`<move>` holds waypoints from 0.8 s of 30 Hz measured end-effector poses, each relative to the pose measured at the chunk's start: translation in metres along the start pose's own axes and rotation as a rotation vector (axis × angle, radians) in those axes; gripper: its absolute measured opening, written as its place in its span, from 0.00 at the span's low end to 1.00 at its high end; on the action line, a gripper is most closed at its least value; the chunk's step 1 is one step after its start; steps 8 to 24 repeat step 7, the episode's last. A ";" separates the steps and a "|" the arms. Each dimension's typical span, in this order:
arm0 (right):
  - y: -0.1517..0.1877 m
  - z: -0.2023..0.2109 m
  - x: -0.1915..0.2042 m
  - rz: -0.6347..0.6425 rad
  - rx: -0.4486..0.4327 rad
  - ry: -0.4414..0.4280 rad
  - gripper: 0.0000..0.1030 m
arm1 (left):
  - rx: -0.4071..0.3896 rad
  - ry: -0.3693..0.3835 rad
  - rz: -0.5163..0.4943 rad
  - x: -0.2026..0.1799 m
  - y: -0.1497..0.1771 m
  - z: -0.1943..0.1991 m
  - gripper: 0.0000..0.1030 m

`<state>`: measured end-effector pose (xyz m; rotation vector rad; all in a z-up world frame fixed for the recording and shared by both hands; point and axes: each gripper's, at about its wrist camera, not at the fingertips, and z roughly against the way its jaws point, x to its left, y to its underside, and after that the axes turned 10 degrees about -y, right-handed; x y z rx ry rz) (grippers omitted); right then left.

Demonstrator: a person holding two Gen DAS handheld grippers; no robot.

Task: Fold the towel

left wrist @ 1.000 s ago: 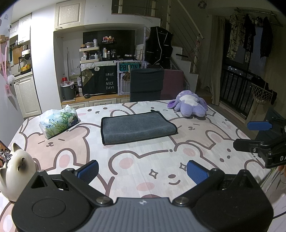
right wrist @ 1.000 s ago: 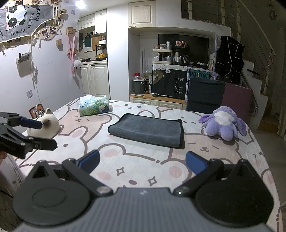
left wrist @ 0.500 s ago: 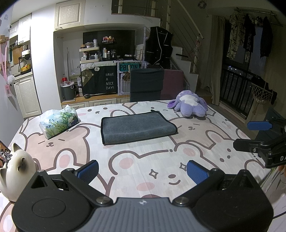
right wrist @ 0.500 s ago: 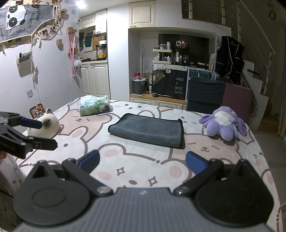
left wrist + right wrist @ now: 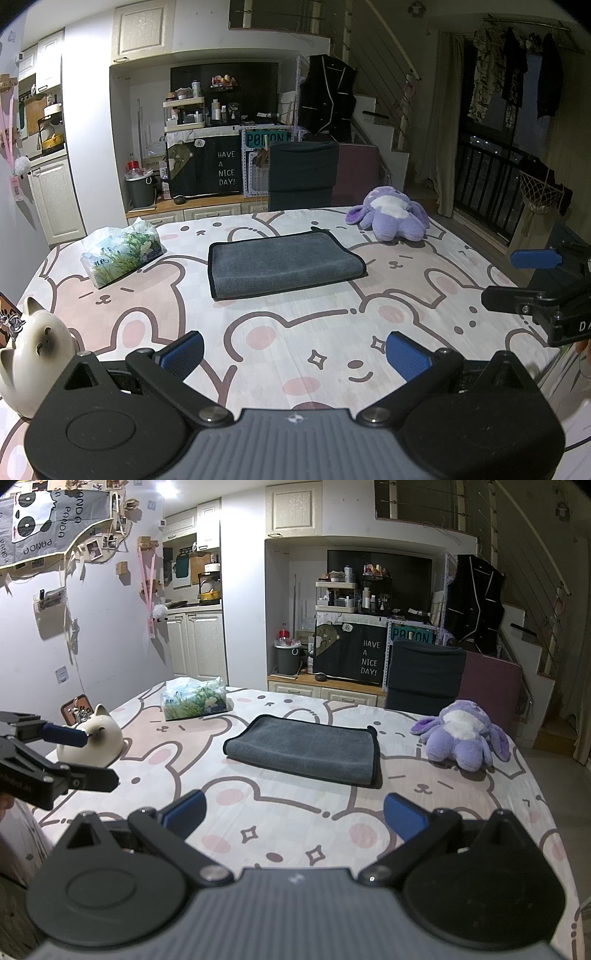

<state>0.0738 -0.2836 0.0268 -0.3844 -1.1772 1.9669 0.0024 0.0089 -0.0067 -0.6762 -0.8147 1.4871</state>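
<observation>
Towel [image 5: 284, 266], grey and folded into a flat rectangle, lies mid-desk in the left wrist view, well apart from the left gripper [image 5: 294, 355], whose blue pads stand wide apart holding nothing. A tissue pack [image 5: 122, 252] sits left of the towel and a purple plush [image 5: 391, 218] to its right.

From the right wrist view, the right gripper [image 5: 294, 815] is likewise spread open and empty above the bear-print desk [image 5: 295, 812]; the towel [image 5: 304, 748] rests beyond it, with a white cat figurine [image 5: 92, 744] at the left edge.

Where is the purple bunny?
In both views the bunny sits on the table's far right side, right of the towel.
</observation>
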 end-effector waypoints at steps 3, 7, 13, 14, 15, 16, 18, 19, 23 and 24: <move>0.000 0.000 0.000 -0.001 0.000 0.000 1.00 | 0.000 0.001 -0.003 0.000 -0.001 0.000 1.00; 0.000 0.000 0.000 -0.001 0.000 0.000 1.00 | 0.000 0.001 -0.002 0.000 -0.001 0.000 1.00; 0.000 0.000 0.000 -0.001 0.000 0.000 1.00 | 0.000 0.001 -0.002 0.000 -0.001 0.000 1.00; 0.000 0.000 0.000 -0.001 0.000 0.000 1.00 | 0.000 0.001 -0.002 0.000 -0.001 0.000 1.00; 0.000 0.000 0.000 -0.001 0.000 0.000 1.00 | 0.000 0.001 -0.002 0.000 -0.001 0.000 1.00; 0.000 0.000 0.000 -0.001 0.000 0.000 1.00 | 0.000 0.001 -0.002 0.000 -0.001 0.000 1.00; 0.000 0.000 0.000 -0.001 0.000 0.000 1.00 | 0.000 0.001 -0.002 0.000 -0.001 0.000 1.00; 0.000 0.000 0.000 -0.001 0.000 0.000 1.00 | 0.000 0.001 -0.002 0.000 -0.001 0.000 1.00; 0.000 0.000 0.000 -0.001 0.000 0.000 1.00 | 0.000 0.001 -0.002 0.000 -0.001 0.000 1.00; 0.000 0.000 0.000 -0.001 0.000 0.000 1.00 | 0.000 0.001 -0.002 0.000 -0.001 0.000 1.00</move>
